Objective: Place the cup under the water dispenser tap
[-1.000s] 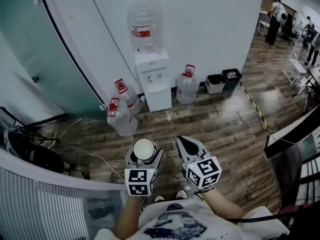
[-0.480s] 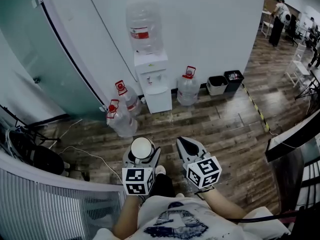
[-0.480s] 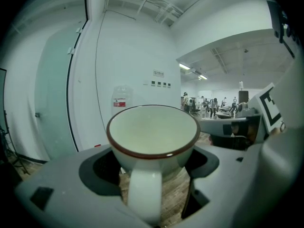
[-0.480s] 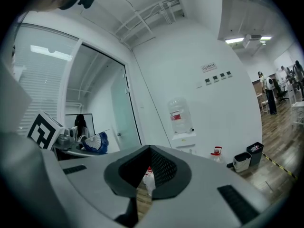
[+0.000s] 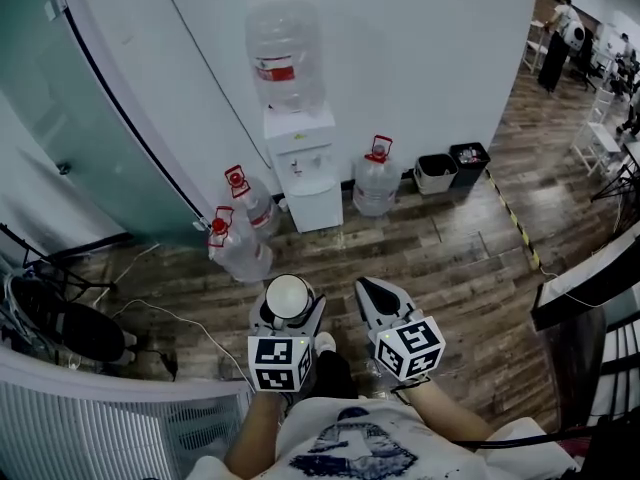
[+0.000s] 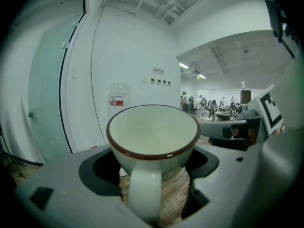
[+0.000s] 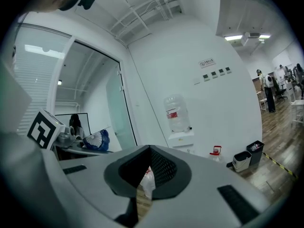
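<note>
Fingers (image 6: 61, 182) of left gripper (image 5: 287, 315) clamped on cup (image 6: 152, 134), handle toward us; right gripper (image 5: 372, 290) closed, empty. We judge cup ceramic: stiff, light, breakable, glaze slippery; hold by body sides. Room: white wall (image 5: 420, 68), wooden floor (image 5: 450, 258), water dispenser (image 5: 300, 158) well ahead, cup far from tap.

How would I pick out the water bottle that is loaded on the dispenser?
Look at the white wall; a white water dispenser stands against it. The loaded bottle sits on top of that dispenser and bears a red label, while the three spare bottles stand on the floor beside it with red caps.
</note>
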The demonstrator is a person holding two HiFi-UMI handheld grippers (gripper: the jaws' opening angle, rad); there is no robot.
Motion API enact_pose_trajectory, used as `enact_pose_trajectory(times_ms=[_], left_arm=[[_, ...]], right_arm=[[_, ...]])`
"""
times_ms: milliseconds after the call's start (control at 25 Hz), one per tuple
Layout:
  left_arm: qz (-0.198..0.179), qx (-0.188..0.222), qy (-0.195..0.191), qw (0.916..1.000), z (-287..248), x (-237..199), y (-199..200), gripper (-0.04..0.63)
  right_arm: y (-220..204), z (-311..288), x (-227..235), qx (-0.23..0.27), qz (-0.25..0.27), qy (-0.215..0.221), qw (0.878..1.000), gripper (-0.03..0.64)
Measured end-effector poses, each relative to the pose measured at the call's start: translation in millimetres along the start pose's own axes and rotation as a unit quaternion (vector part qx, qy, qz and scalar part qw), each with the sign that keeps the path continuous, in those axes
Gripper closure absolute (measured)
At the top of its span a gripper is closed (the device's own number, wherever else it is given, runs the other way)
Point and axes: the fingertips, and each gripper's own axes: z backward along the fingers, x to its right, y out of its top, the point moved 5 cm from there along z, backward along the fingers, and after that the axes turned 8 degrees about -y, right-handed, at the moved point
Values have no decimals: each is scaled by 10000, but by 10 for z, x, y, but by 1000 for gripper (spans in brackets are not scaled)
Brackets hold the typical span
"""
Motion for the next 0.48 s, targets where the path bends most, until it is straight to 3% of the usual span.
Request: enact_pose_trajectory(times_ms=[480], left_arm=[[109, -72, -169, 9998, -812, -1118, 353, 164]], right_arm=[[237, -1408, 40, -200, 58, -66, 9998, 597]])
